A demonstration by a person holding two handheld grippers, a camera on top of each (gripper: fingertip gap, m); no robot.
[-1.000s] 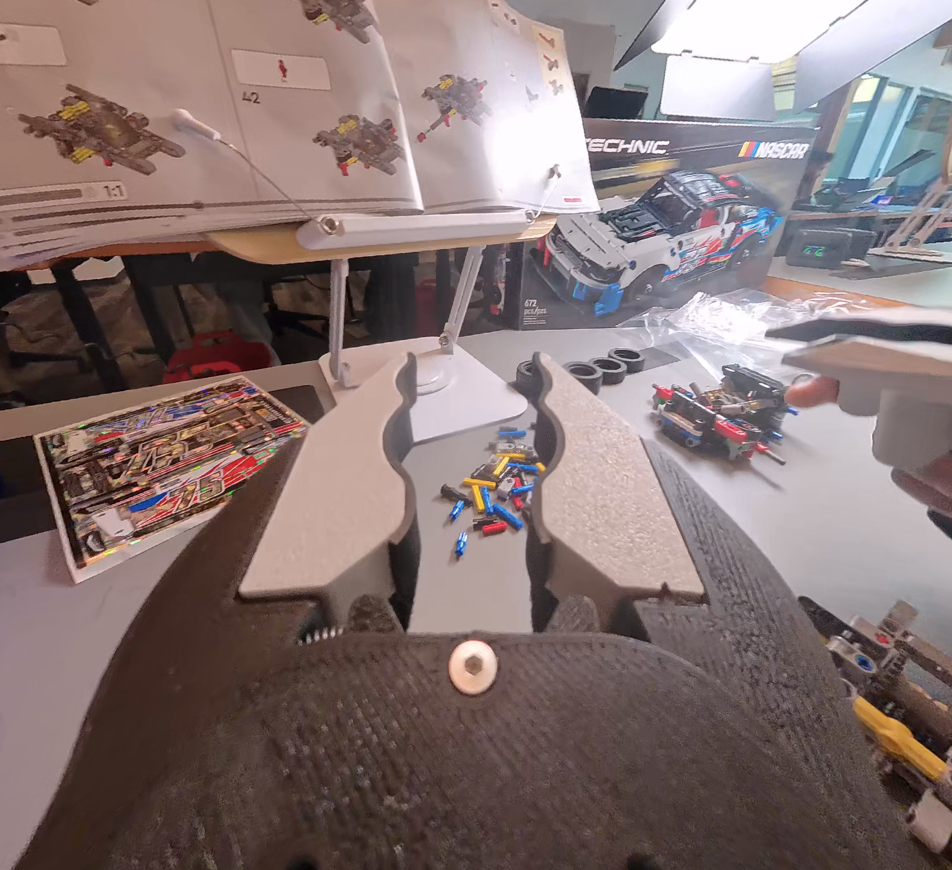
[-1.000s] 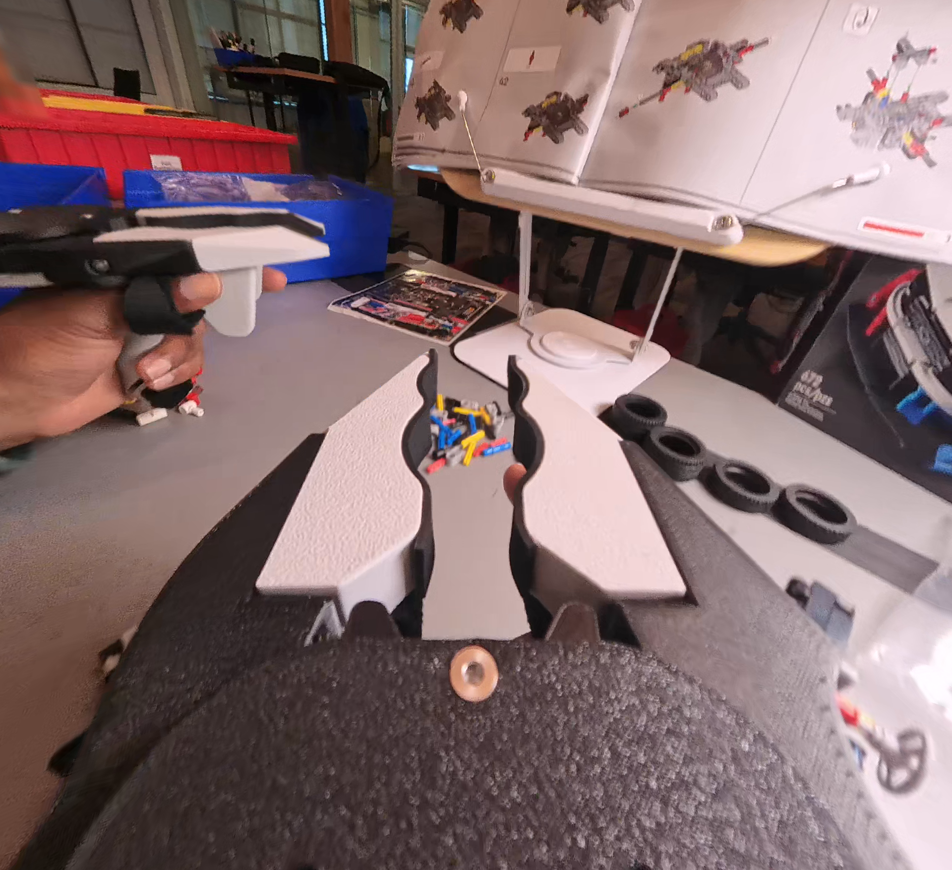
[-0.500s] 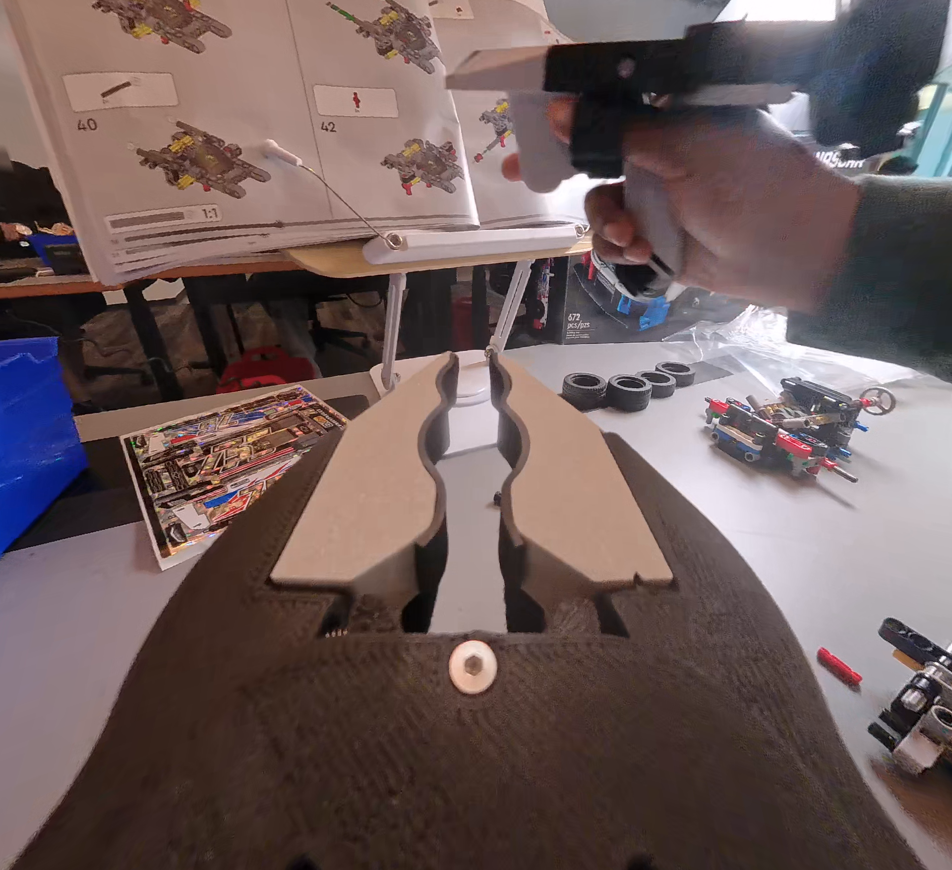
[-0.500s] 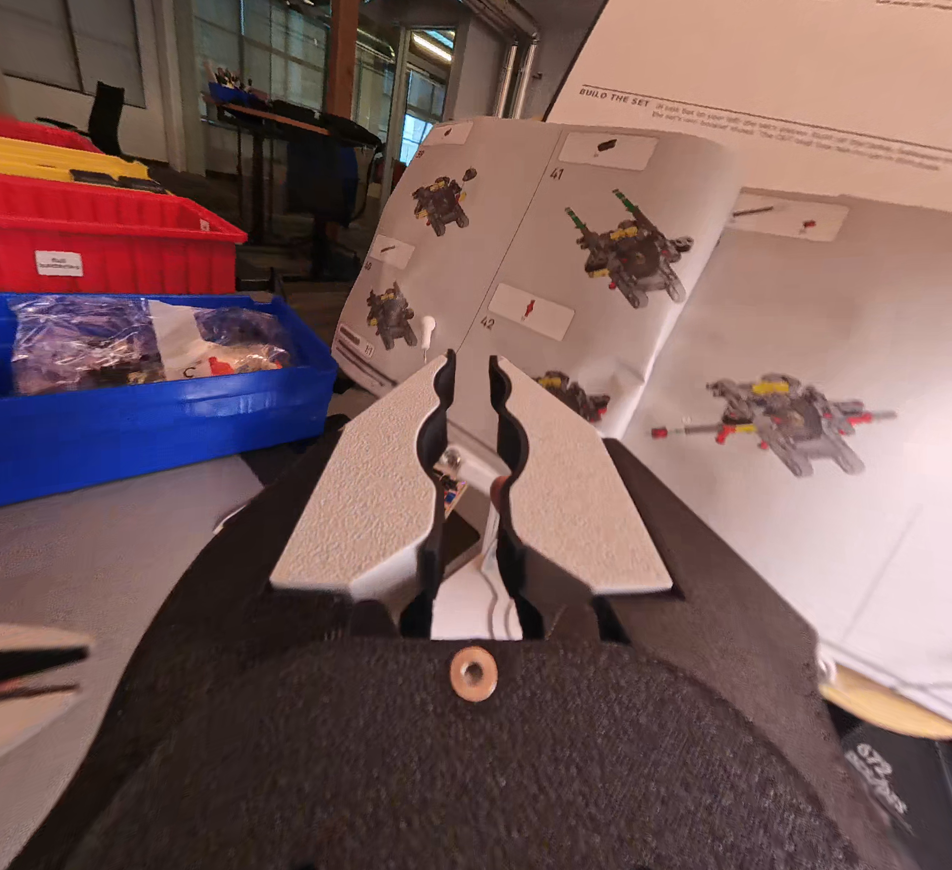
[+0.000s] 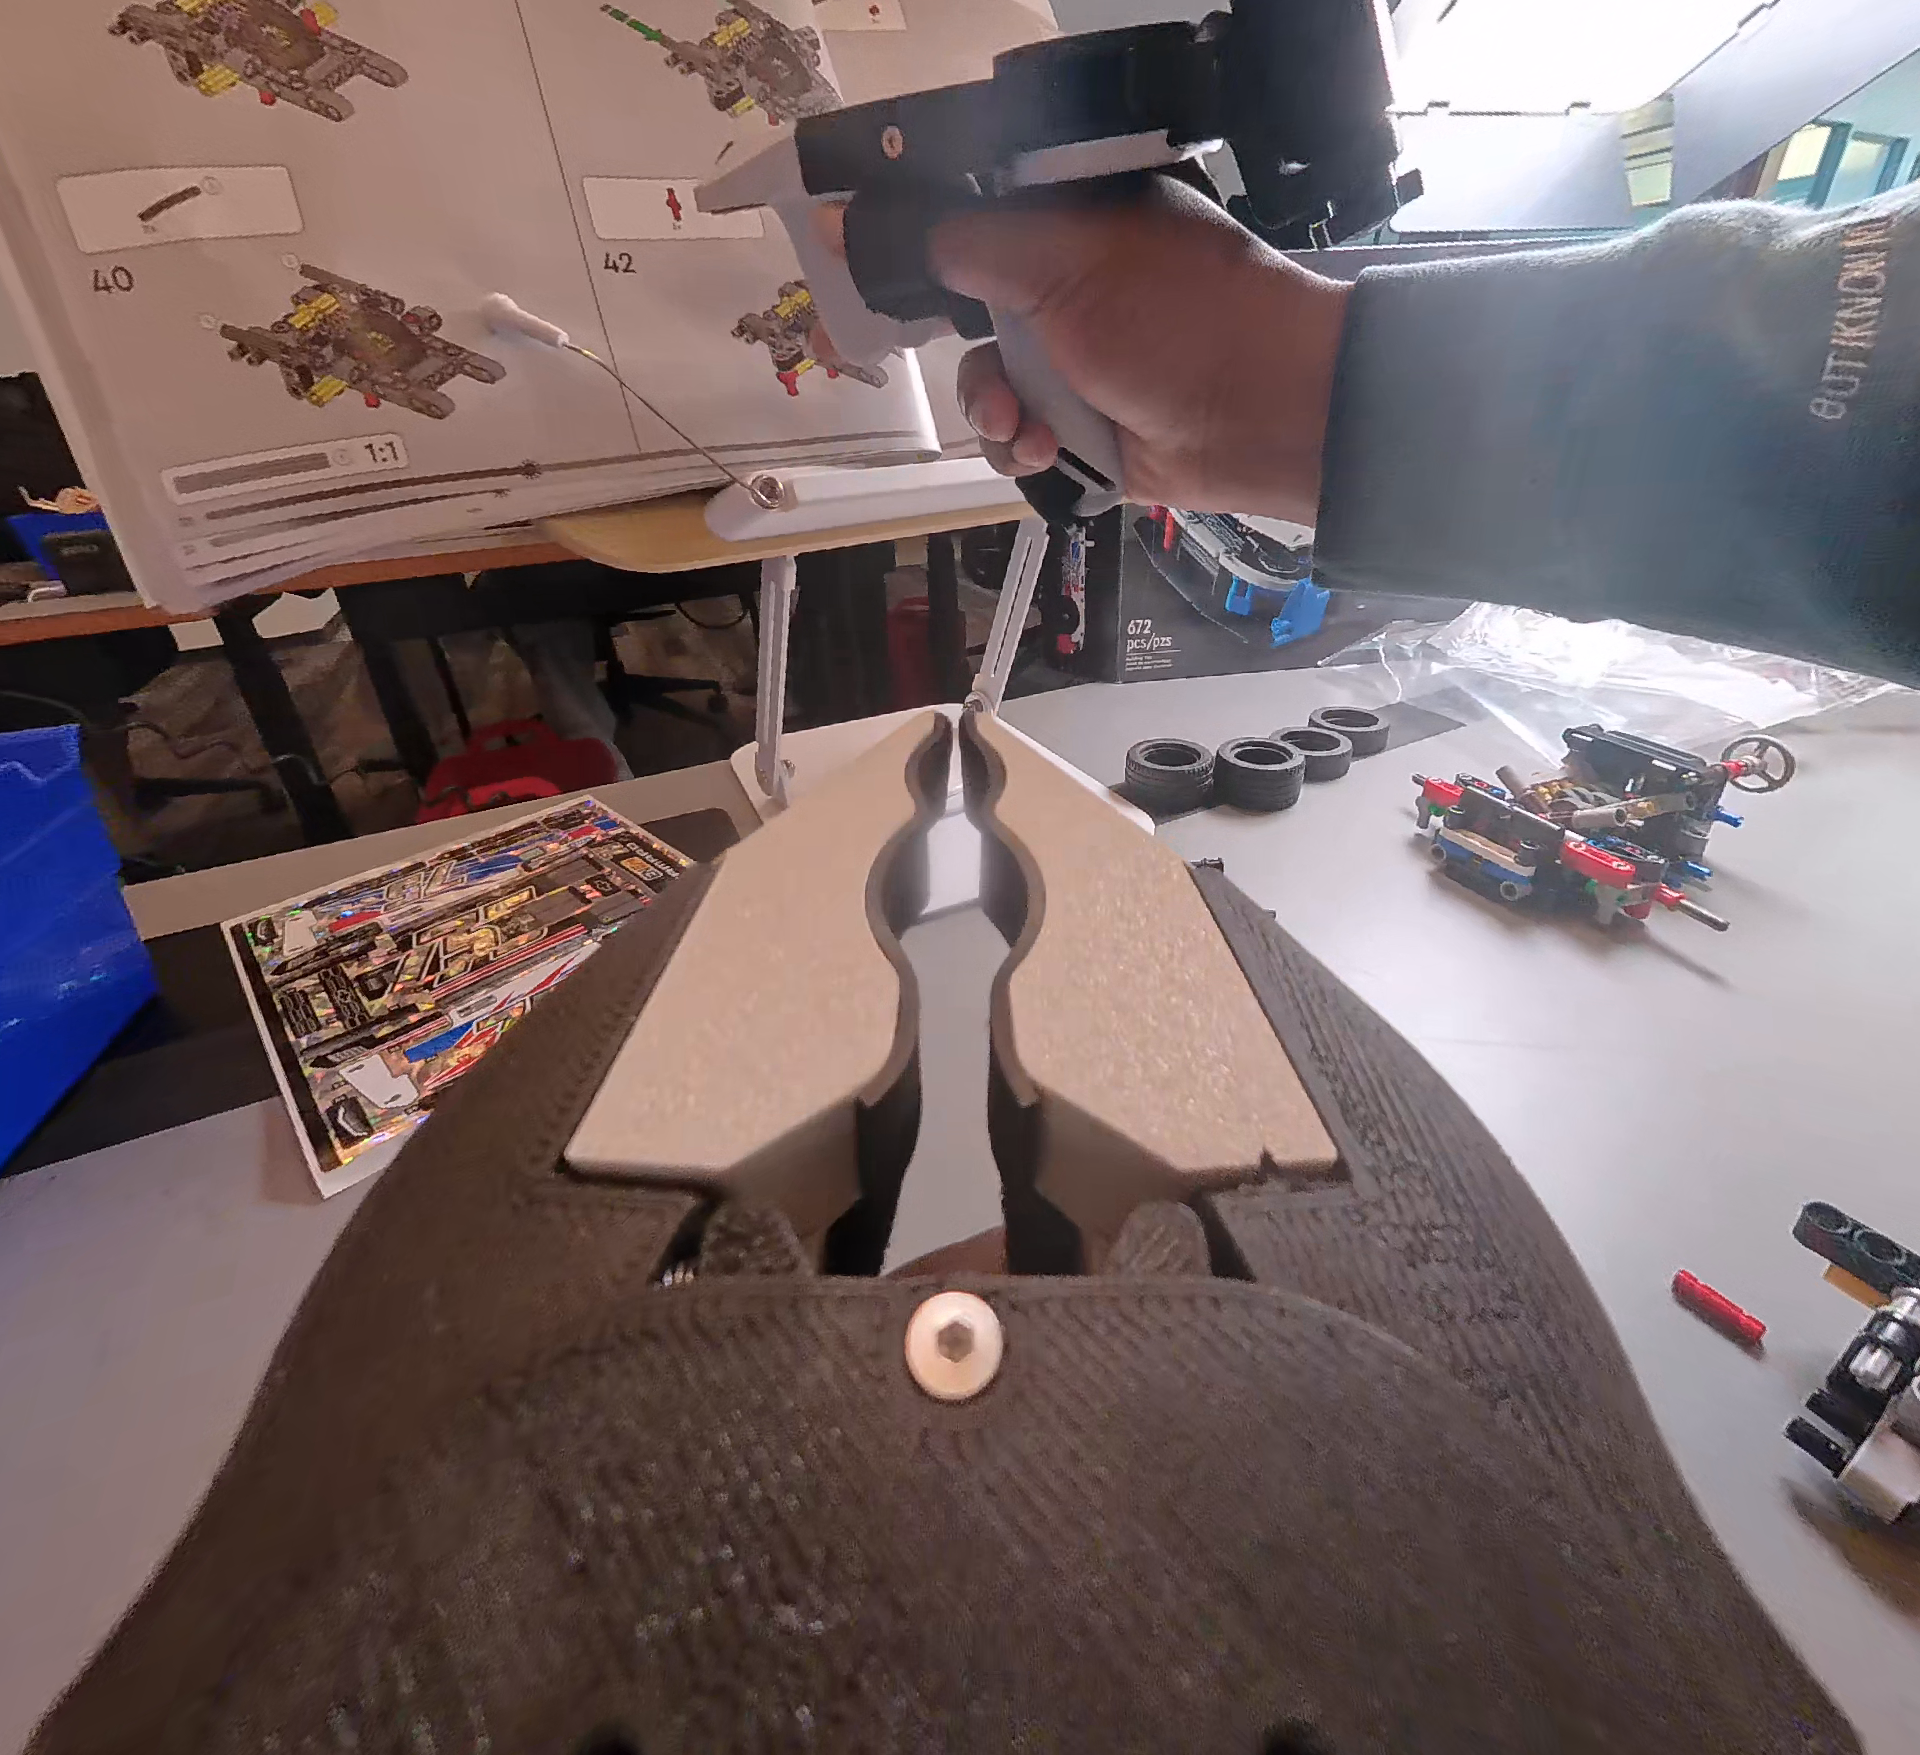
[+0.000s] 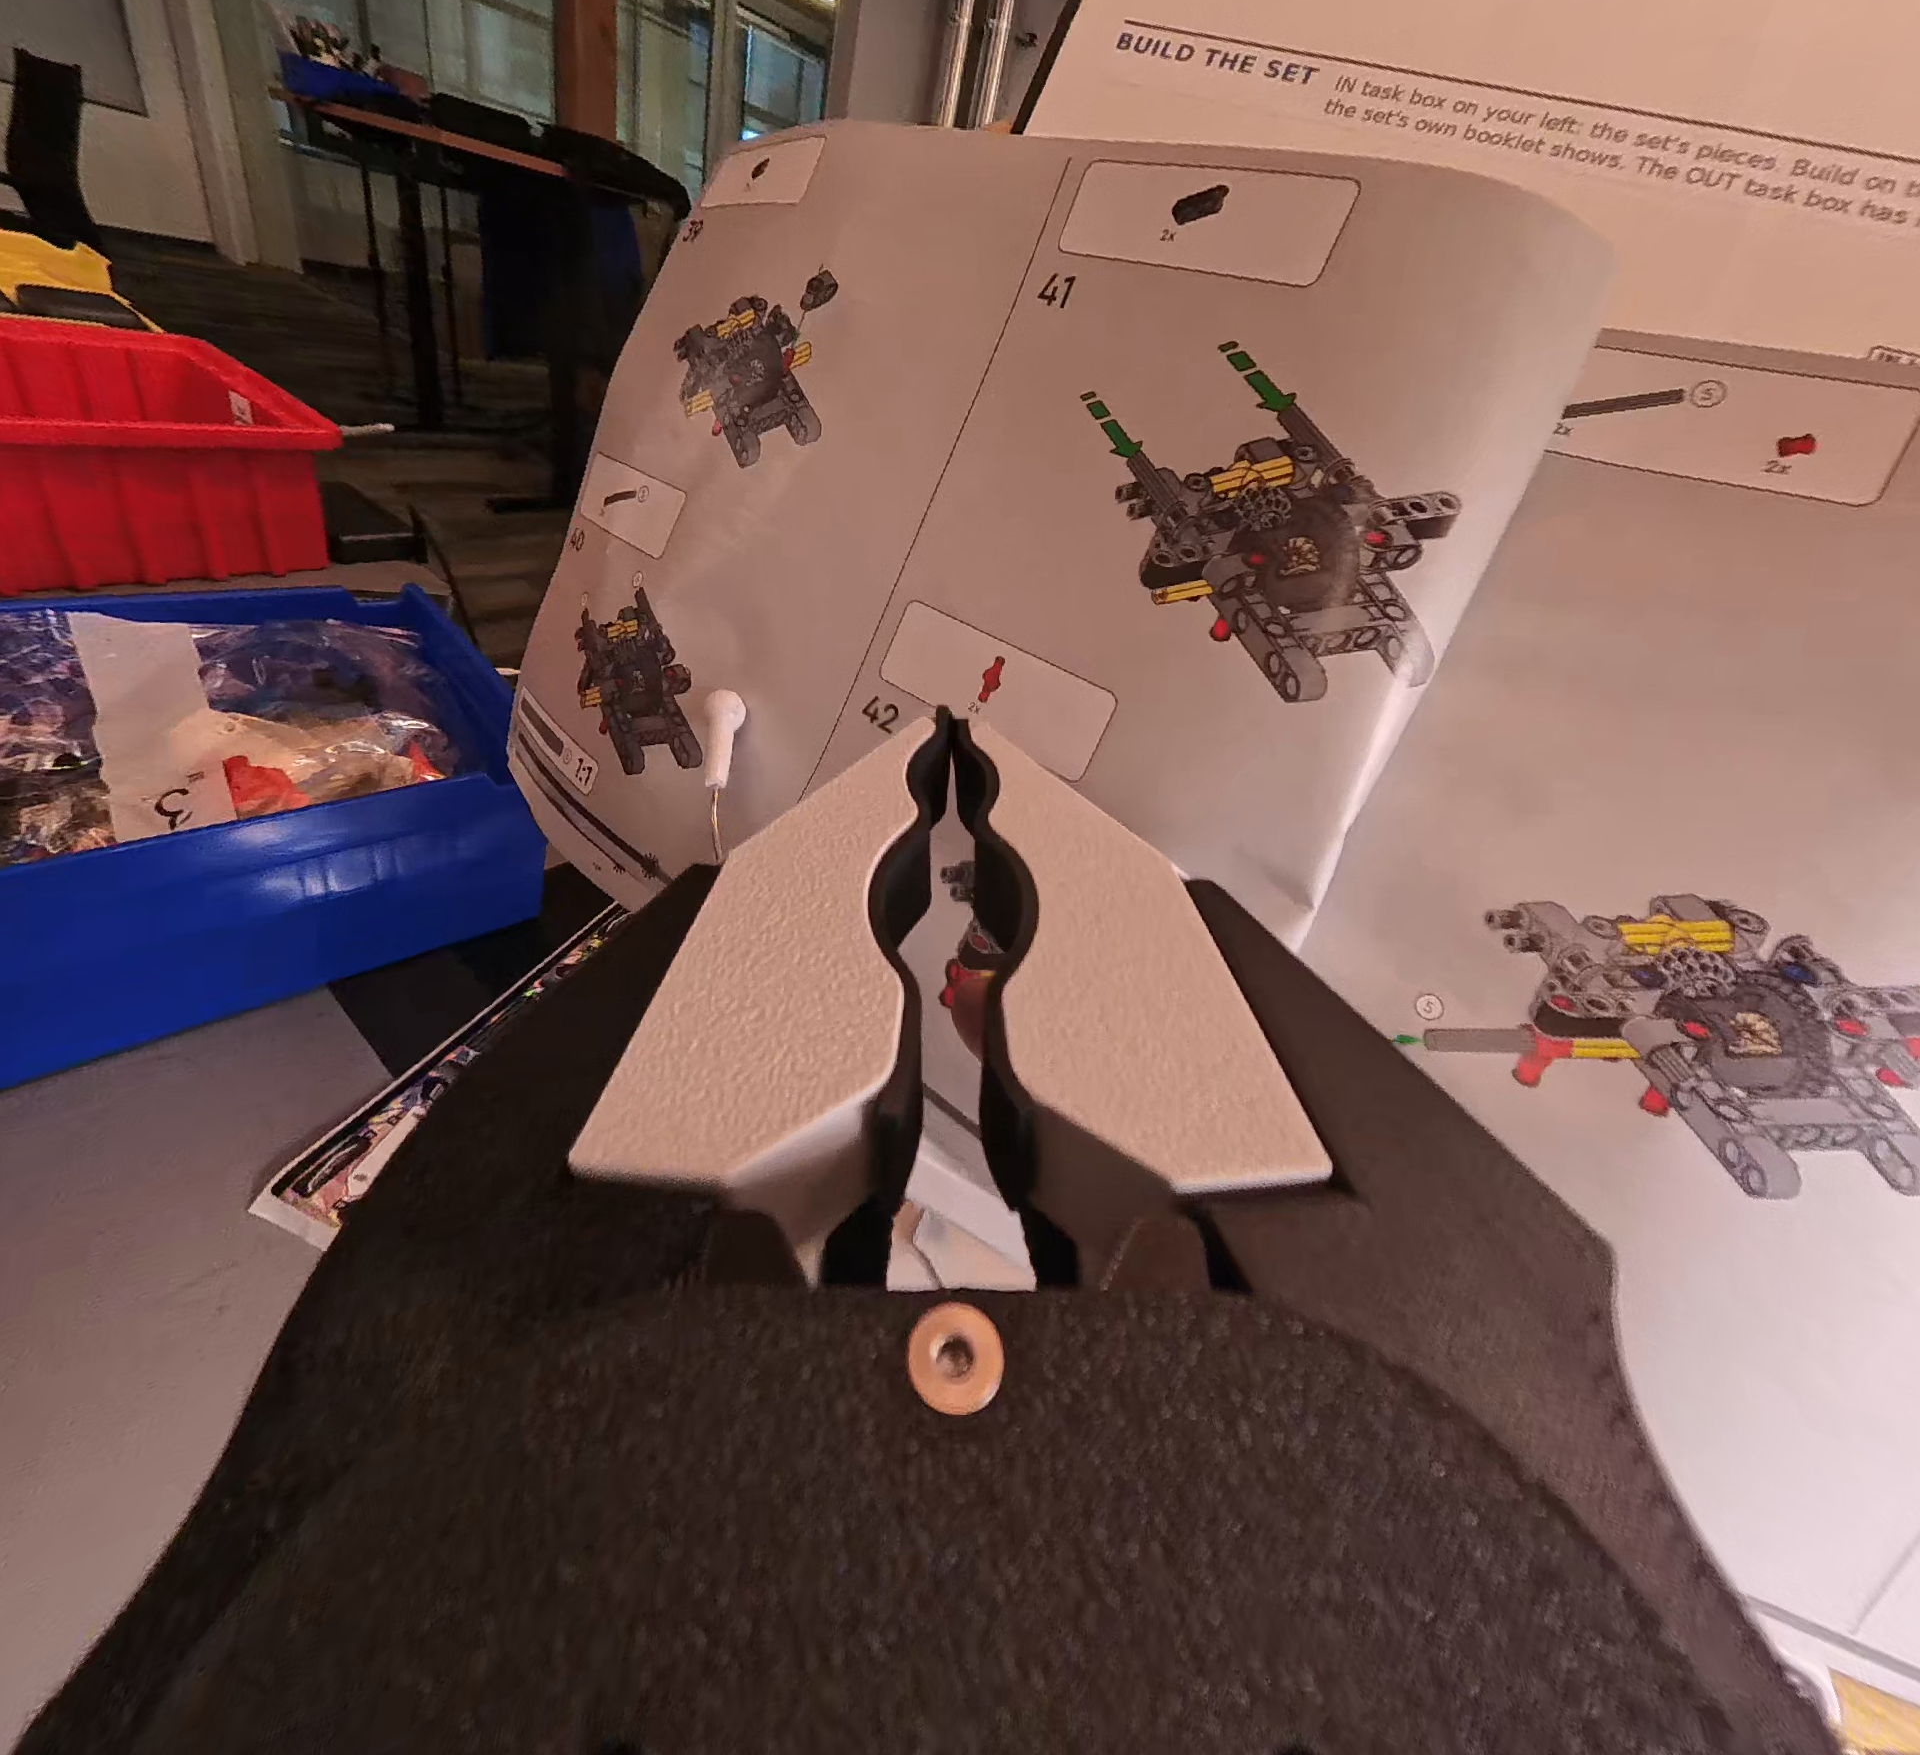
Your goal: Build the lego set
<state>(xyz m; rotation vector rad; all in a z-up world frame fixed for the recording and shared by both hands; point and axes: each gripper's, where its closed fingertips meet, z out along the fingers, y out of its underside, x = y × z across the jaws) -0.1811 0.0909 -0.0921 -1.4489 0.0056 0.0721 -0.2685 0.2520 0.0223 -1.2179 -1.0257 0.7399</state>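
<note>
Right wrist view: booklet (image 6: pixel 1195 458) partly behind closed, empty right claw (image 6: pixel 948 729); left claw (image 5: pixel 956 729) likewise.

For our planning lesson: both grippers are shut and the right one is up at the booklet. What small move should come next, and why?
Probably bring the right gripper away from the booklet and down toward the table. It is shut and seems empty, the page by its tips pictures a small red piece, and a red pin lies loose there.
</note>
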